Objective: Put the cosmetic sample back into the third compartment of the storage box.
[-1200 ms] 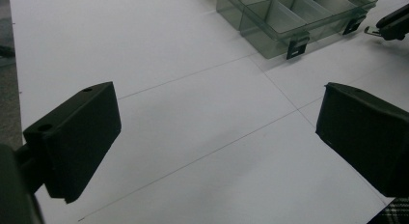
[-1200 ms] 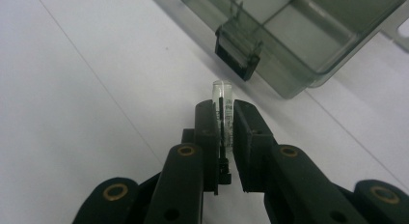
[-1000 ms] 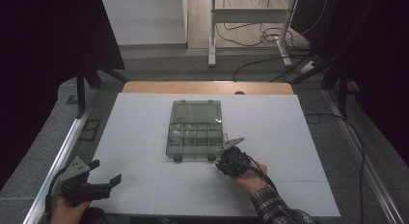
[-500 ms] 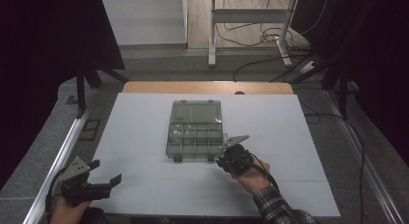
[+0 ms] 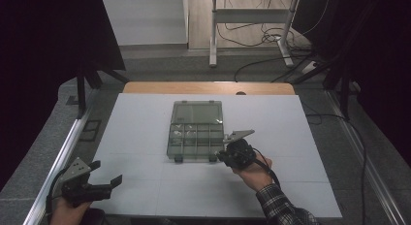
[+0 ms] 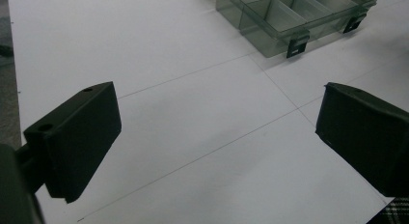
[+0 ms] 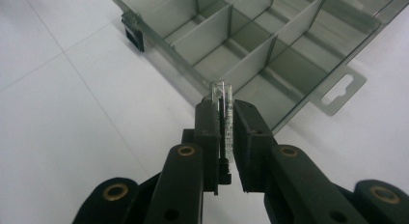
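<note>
In the right gripper view, the right gripper (image 7: 225, 132) has its jaws pinching a small clear tube (image 7: 225, 105), upright between the pads, its rounded top poking above them at frame centre. Just beyond it lies the near rim of the open compartment box (image 7: 270, 50), with its hang tab at middle right of the frame. The high view is too small to show the tube; it places the right gripper (image 5: 236, 154) at the lower right corner of the box (image 5: 196, 133), which sits mid-frame on the white surface (image 5: 145, 118).

The left gripper (image 5: 104, 185) sits at the lower left of the high view, near the surface's left edge, well apart from the box. In the left gripper view its jaws are spread wide over bare surface, with the box's latched front edge (image 6: 296, 43) at upper right.

Bare surface lies open on every side of the box.
</note>
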The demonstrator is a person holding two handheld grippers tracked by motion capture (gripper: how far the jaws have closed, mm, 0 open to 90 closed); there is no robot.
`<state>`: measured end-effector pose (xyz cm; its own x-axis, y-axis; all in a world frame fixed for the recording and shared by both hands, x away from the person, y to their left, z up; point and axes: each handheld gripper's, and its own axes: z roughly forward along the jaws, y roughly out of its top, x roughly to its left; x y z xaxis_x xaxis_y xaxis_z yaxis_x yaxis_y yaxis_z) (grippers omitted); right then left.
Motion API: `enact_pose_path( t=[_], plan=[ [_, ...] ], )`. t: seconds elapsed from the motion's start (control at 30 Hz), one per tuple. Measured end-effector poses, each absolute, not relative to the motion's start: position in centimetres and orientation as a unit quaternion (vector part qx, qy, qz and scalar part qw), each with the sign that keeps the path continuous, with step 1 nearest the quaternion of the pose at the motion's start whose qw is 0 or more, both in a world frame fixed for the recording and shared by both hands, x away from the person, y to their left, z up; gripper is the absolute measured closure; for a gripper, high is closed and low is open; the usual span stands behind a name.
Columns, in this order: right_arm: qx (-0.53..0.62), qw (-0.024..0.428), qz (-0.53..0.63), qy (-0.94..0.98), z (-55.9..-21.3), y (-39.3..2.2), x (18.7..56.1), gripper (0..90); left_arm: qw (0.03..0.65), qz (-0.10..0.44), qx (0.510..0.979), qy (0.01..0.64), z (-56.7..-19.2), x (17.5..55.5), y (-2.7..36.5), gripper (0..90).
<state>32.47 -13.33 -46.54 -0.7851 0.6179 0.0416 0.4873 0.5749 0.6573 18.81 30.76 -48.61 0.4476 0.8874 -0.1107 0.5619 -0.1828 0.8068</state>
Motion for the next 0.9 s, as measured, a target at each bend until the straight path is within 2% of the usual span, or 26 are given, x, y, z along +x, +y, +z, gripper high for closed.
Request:
enact_pose_path(
  t=[0.9],
  plan=[
    [0.314, 0.117, 0.349, 0.875, -46.7, -11.6, 35.5, 80.4, 0.412, 0.196, 0.745, 0.486, -48.6, 18.8, 30.7, 2.5]
  ],
)
